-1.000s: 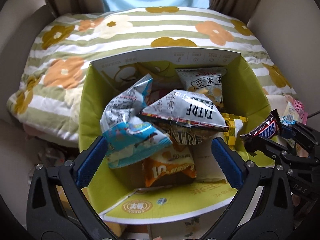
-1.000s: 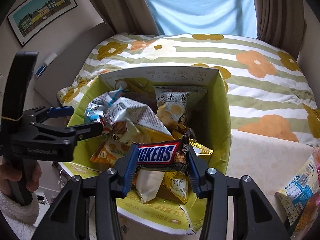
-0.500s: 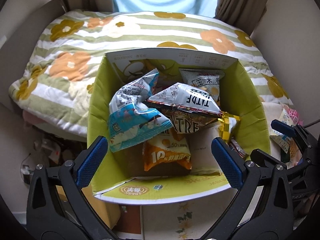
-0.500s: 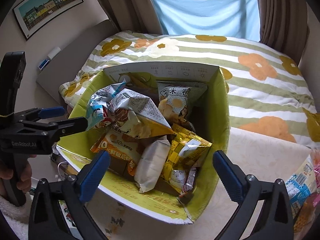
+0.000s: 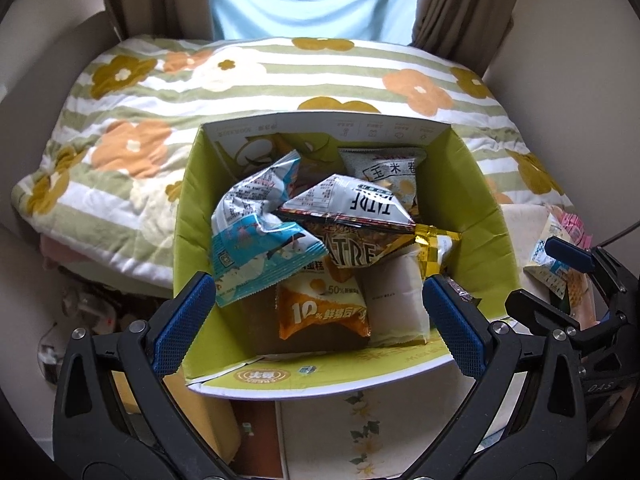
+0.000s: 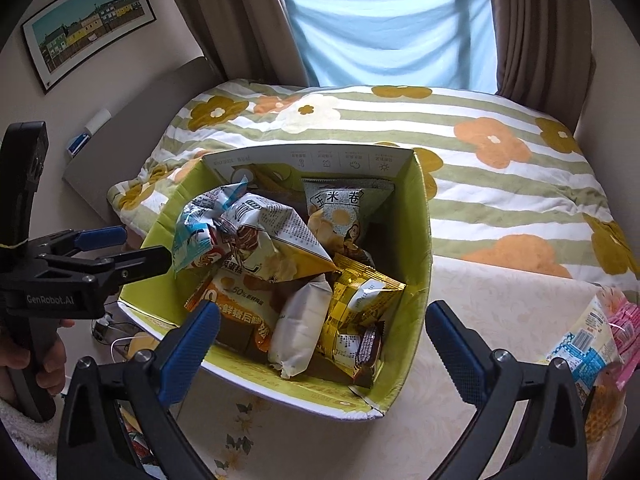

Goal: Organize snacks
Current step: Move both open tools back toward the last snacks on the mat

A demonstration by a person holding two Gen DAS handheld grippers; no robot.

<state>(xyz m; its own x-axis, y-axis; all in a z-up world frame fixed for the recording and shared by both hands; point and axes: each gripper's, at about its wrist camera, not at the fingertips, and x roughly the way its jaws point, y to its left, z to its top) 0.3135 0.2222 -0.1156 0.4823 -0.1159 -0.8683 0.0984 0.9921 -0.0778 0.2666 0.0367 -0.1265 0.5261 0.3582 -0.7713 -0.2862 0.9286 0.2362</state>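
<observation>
A green cardboard box (image 5: 488, 216) (image 6: 424, 248) stands on the table, filled with several snack packets. A brown Snickers bar (image 6: 366, 354) lies in the box's near right corner, beside a gold packet (image 6: 360, 300). My right gripper (image 6: 322, 344) hangs open over the box's near edge with nothing between its fingers; in the left wrist view the right gripper (image 5: 556, 280) shows to the right of the box. My left gripper (image 5: 318, 320) is open and empty above the near edge, over an orange packet (image 5: 320, 308). It appears as the left gripper (image 6: 132, 246) by the box's left wall.
Loose snack packets (image 6: 588, 344) (image 5: 552, 256) lie on the pale tablecloth (image 6: 500, 304) right of the box. A flowered striped quilt (image 5: 200, 80) covers the bed behind. A hand (image 6: 16, 356) holds the left gripper's handle. Clutter sits on the floor at the left.
My right gripper opened and let go of the Snickers bar, which now lies in the box. Both grippers drew back and slightly up from the box.
</observation>
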